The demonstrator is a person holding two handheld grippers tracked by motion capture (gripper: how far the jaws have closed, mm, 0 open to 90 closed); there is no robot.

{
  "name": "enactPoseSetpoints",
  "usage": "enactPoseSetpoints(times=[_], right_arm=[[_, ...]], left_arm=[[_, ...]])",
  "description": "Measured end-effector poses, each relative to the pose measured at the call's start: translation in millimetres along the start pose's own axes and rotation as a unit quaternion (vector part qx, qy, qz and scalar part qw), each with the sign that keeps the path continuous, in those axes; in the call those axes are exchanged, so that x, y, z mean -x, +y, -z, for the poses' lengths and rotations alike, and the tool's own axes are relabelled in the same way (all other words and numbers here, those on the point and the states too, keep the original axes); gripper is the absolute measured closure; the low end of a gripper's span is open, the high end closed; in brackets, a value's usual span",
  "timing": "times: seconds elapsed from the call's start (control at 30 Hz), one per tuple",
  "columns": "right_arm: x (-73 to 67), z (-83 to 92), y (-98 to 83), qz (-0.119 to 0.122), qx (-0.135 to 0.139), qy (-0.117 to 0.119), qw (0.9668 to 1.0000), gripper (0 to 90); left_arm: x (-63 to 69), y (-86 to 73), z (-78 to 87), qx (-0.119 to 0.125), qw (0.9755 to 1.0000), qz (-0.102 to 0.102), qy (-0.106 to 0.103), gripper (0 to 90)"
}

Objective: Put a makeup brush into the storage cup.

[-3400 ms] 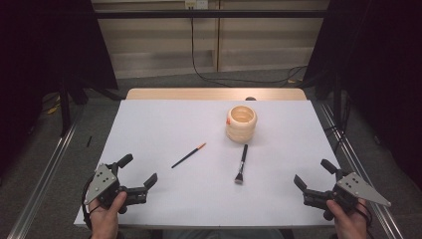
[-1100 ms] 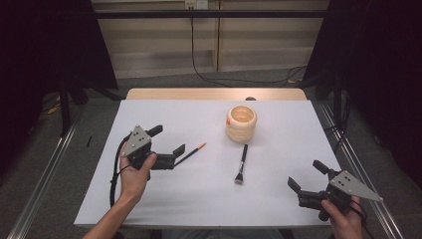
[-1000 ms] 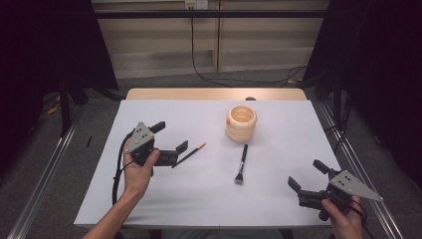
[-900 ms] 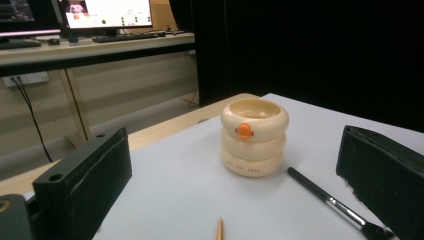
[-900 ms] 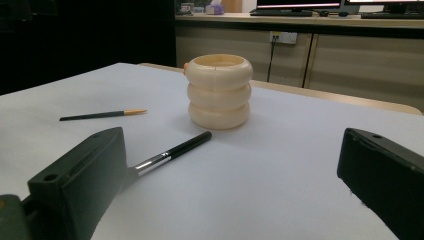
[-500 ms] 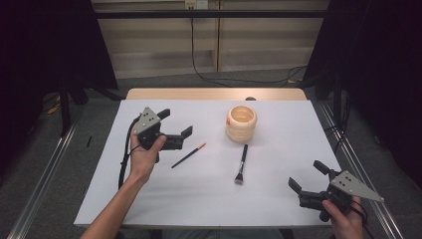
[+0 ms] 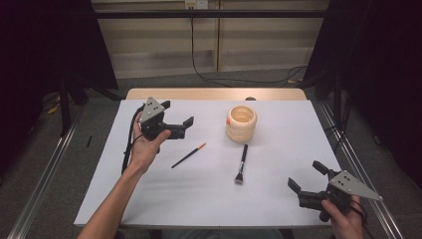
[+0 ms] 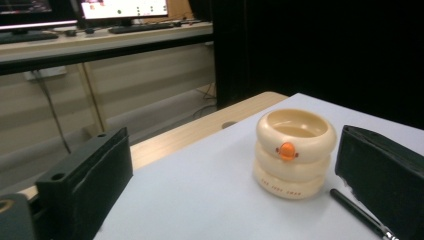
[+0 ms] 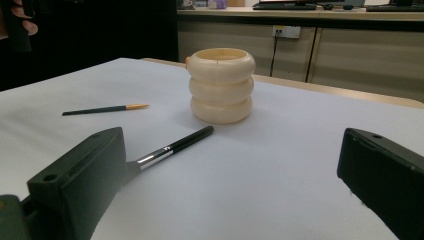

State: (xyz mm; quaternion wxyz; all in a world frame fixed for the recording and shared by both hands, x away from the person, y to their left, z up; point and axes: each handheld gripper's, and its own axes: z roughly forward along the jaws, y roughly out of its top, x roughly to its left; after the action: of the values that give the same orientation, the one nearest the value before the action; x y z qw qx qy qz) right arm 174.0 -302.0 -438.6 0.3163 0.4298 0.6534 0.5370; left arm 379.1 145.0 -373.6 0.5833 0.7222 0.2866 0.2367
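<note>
Presently the left claw point(image 7: 175, 118) is held raised above the worktop, jaws apart and empty, well to the left of the cream ringed cup with a small orange knob point(image 7: 241, 123). Its own camera looks between the two black jaws at that cup point(image 8: 295, 145), which stands upright and appears empty from the rim visible.

Right claw point(image 7: 307, 178): low, near the front right corner of the white-covered worktop point(image 7: 209, 199), well forward and right of the cup, jaws apart, nothing gripped.

Items for handling:
- Thin dark brush with an orange tip point(image 7: 188, 155), lying flat forward and left of the cup, orange end nearer the cup, apart from it. It lies just forward of the left claw.
- Black-handled flat brush with a metal ferrule point(image 7: 242, 163), lying flat directly forward of the cup, handle end near its base, bristles pointing away. The right claw's view shows it point(image 9: 172, 147) ahead of the left-hand jaw; contact cannot be confirmed.

Assessment: the work reads as loading the two brushes into the cup, and it stands at the approach stage, neither brush lifted. The next move likely calls for the left claw to drop over the thin brush's shaft, close across it, then tip it upright over the cup's mouth. A low, square grip is needed, as the shaft is slim and may roll.
</note>
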Motion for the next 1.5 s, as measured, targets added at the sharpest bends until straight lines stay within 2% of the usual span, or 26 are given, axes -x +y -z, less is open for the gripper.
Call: enactPoseSetpoints(times=[0.07,0.27,0.4,0.43,0.5,0.6,0.67,0.73,0.77,0.83,0.87,0.93,0.97,1.0,1.07,1.1,1.23,1.27,1.3,1.33,1.37,1.4,1.47,1.5], right_arm=[[0.3,0.3,0.0,-0.001,0.001,0.000,1.0000,0.0],[0.4,0.2,-0.1,0.001,0.000,0.001,1.0000,0.0],[0.0,-0.3,-0.6,0.003,-0.005,0.008,0.9999,0.0],[0.0,-0.5,-0.6,0.004,-0.005,0.009,0.9999,0.0],[0.1,-0.7,-0.6,0.004,-0.005,0.009,0.9999,0.0],[0.1,-0.5,-0.6,0.002,-0.005,0.009,0.9999,0.0],[0.2,-0.4,-0.7,0.001,-0.005,0.010,0.9999,0.0],[0.0,-0.6,-0.8,-0.001,-0.006,0.011,0.9999,0.0],[-0.3,-0.7,-0.9,-0.001,-0.006,0.011,0.9999,0.0],[-0.8,-0.5,-0.8,-0.001,-0.007,0.013,0.9999,0.0],[-0.9,-0.5,-0.8,-0.001,-0.006,0.014,0.9999,0.0],[-1.0,-0.4,-0.9,0.000,-0.006,0.014,0.9999,0.0],[-1.1,-0.3,-0.8,-0.001,-0.005,0.014,0.9999,0.0],[-1.1,-0.2,-0.8,0.000,-0.005,0.014,0.9999,0.0],[-1.3,-0.1,-0.8,-0.003,-0.003,0.013,0.9999,0.0],[-1.3,-0.1,-0.8,-0.004,-0.003,0.013,0.9999,0.0],[-1.2,-0.9,-1.1,-0.004,-0.004,0.013,0.9999,0.0],[-1.1,-1.1,-1.1,-0.006,-0.005,0.014,0.9999,0.0],[-1.4,-1.3,-1.1,-0.007,-0.005,0.013,0.9999,0.0],[-1.5,-1.3,-1.2,-0.006,-0.005,0.014,0.9999,0.0],[-1.6,-1.3,-1.2,-0.006,-0.005,0.014,0.9999,0.0],[-1.7,-1.3,-1.1,-0.006,-0.005,0.014,0.9999,0.0],[-1.9,-1.3,-1.0,-0.006,-0.005,0.014,0.9999,0.0],[-1.9,-1.4,-1.0,-0.005,-0.005,0.014,0.9999,0.0]], left_arm=[[1.3,2.0,-0.4,0.003,1.0000,-0.007,0.006,1.5],[2.1,6.6,-2.5,-0.006,1.0000,-0.001,-0.002,1.6],[-0.1,10.0,-4.1,-0.047,0.9988,-0.007,-0.006,1.3],[-0.8,10.7,-5.0,-0.059,0.9982,-0.003,-0.009,1.3],[-2.3,12.3,-6.8,-0.086,0.9962,0.000,-0.015,1.6],[-3.7,13.2,-10.5,-0.119,0.9929,-0.001,-0.007,1.7],[-6.8,13.1,-13.3,-0.141,0.9898,0.003,-0.018,3.7],[-9.4,11.7,-15.9,-0.160,0.9869,0.005,-0.022,3.7],[-10.2,10.9,-16.5,-0.163,0.9864,0.007,-0.018,3.6],[-11.6,10.0,-17.7,-0.178,0.9837,0.009,-0.022,3.5],[-11.8,9.2,-18.7,-0.188,0.9818,0.013,-0.023,3.1],[-13.1,7.2,-21.8,-0.216,0.9758,0.020,-0.028,3.2],[-14.4,5.4,-23.9,-0.234,0.9711,0.027,-0.039,3.5],[-16.4,3.5,-26.1,-0.253,0.9652,0.035,-0.056,4.6],[-18.8,0.6,-28.6,-0.281,0.9581,0.022,-0.050,4.6],[-19.5,-0.6,-29.9,-0.296,0.9536,0.026,-0.049,5.6],[-22.9,-4.8,-34.4,-0.344,0.9360,0.021,-0.073,8.5],[-22.8,-6.0,-35.5,-0.352,0.9328,0.018,-0.077,10.8],[-22.5,-7.0,-36.6,-0.365,0.9274,0.012,-0.079,11.5],[-21.6,-8.1,-38.1,-0.378,0.9226,0.005,-0.075,11.0],[-20.0,-9.2,-39.2,-0.387,0.9194,0.005,-0.069,10.6],[-19.5,-9.6,-40.8,-0.400,0.9137,-0.002,-0.070,10.5],[-16.7,-10.6,-43.7,-0.415,0.9080,-0.003,-0.060,9.2],[-15.7,-10.9,-45.1,-0.426,0.9030,-0.004,-0.056,8.7]])
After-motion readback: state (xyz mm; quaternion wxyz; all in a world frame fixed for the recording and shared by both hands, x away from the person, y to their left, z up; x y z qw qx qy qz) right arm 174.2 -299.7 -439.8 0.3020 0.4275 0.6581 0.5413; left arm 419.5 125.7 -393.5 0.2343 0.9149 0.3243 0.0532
